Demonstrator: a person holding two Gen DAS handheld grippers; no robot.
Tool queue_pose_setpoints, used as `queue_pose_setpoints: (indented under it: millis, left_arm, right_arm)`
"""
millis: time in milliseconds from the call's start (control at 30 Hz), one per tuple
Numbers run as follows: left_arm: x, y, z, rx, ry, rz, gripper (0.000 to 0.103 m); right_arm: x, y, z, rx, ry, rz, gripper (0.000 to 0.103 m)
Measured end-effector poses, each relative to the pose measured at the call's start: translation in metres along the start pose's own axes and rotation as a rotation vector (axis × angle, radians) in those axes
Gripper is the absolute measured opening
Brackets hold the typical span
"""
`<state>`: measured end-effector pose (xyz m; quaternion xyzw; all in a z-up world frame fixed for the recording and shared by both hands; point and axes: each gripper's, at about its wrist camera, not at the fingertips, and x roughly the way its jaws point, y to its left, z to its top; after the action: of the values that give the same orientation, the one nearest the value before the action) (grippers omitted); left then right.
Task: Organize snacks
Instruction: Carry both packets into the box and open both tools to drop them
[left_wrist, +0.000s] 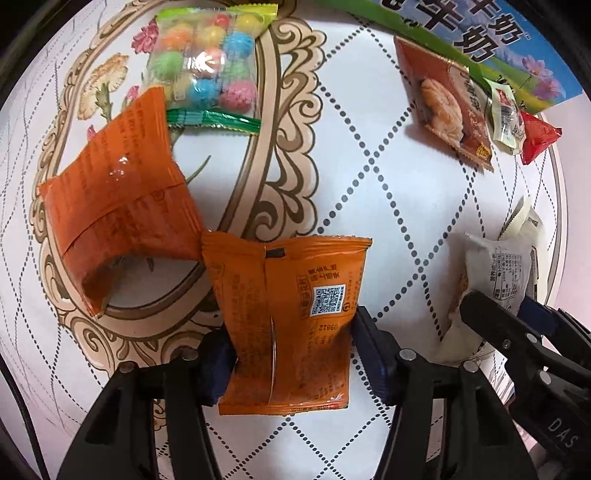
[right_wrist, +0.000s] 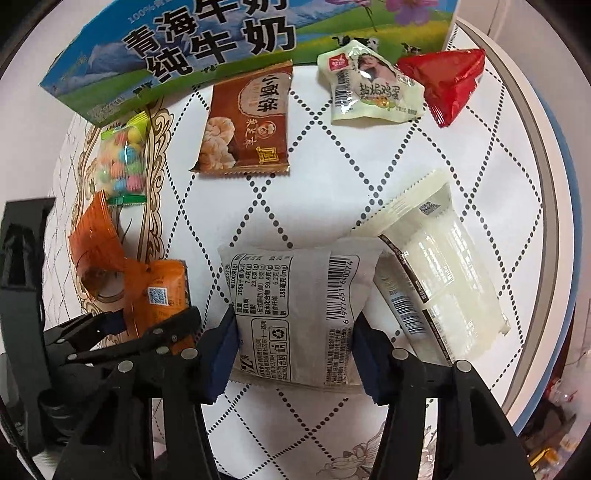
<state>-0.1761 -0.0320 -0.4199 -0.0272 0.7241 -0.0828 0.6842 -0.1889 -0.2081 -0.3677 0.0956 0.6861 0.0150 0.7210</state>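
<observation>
My left gripper (left_wrist: 291, 339) is shut on an orange snack packet (left_wrist: 291, 314), its blue pads pressing both sides; the packet's top touches a second orange packet (left_wrist: 122, 206) lying on the table. My right gripper (right_wrist: 291, 339) is shut on a white snack packet (right_wrist: 295, 299) with a barcode and nutrition table. That packet and the right gripper's fingers also show at the right of the left wrist view (left_wrist: 495, 280). The left gripper with its orange packet (right_wrist: 162, 295) shows at the lower left of the right wrist view.
A bag of coloured candy balls (left_wrist: 207, 66), a brown packet (right_wrist: 247, 122), a pale egg packet (right_wrist: 369, 88) and a red packet (right_wrist: 450, 81) lie on the round patterned table (right_wrist: 406, 166). A milk carton box (right_wrist: 207, 48) stands at the back. A clear-white wrapped packet (right_wrist: 443, 273) lies right of my right gripper.
</observation>
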Motion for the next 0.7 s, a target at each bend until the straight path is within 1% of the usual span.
queue_pose_setpoints:
  millis: [33, 133, 167, 233, 333, 367, 467, 500, 533, 600, 700]
  left_arm:
    - [-0.003, 0.001, -0.003, -0.001, -0.006, -0.002, 0.054]
    - [-0.020, -0.003, -0.005, 0.001, -0.011, -0.039, 0.054]
    - [-0.029, -0.007, -0.006, 0.011, -0.020, -0.052, 0.054]
    - [-0.048, -0.012, -0.008, 0.026, -0.048, -0.051, 0.054]
    - [-0.085, -0.020, -0.004, 0.043, -0.106, -0.083, 0.054]
    - [-0.099, -0.024, 0.001, 0.047, -0.122, -0.105, 0.054]
    - [-0.141, -0.037, 0.020, 0.071, -0.159, -0.192, 0.054]
    - [-0.153, -0.043, 0.028, 0.087, -0.173, -0.203, 0.054]
    - [-0.162, -0.045, 0.036, 0.100, -0.190, -0.205, 0.054]
    - [-0.184, -0.061, 0.060, 0.136, -0.235, -0.183, 0.054]
    - [-0.203, -0.071, 0.103, 0.141, -0.263, -0.186, 0.054]
  right_arm:
    - [0.007, 0.003, 0.001, -0.005, -0.002, 0.000, 0.057]
    - [-0.004, 0.005, 0.000, -0.022, -0.018, 0.016, 0.056]
    - [-0.012, 0.003, -0.002, -0.028, -0.023, 0.030, 0.056]
    - [-0.025, 0.001, -0.002, -0.030, -0.045, 0.052, 0.055]
    - [-0.055, -0.003, 0.004, -0.011, -0.083, 0.121, 0.055]
    - [-0.065, -0.003, 0.008, -0.008, -0.098, 0.136, 0.055]
    - [-0.102, -0.010, 0.027, 0.004, -0.160, 0.198, 0.055]
    - [-0.114, -0.012, 0.033, 0.007, -0.187, 0.211, 0.055]
    - [-0.126, -0.013, 0.040, 0.005, -0.212, 0.219, 0.055]
    - [-0.153, -0.019, 0.058, 0.008, -0.276, 0.240, 0.055]
    - [-0.177, -0.027, 0.087, 0.006, -0.332, 0.257, 0.055]
